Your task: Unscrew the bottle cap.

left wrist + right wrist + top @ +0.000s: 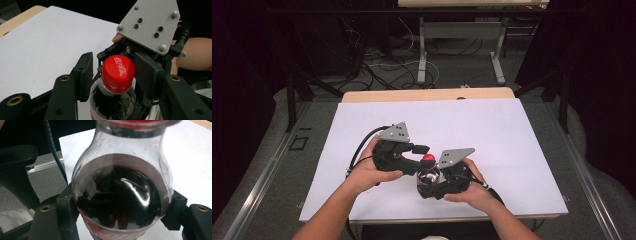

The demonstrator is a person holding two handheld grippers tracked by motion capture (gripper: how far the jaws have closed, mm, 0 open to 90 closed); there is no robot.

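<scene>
Left gripper view: fingers flank red cap.

Glossy clear plastic bottle, smooth red cap.

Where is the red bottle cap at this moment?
In the high view the red cap sits near the table's front centre, atop the cola bottle gripped by the right gripper, between the left gripper's open jaws.
</scene>
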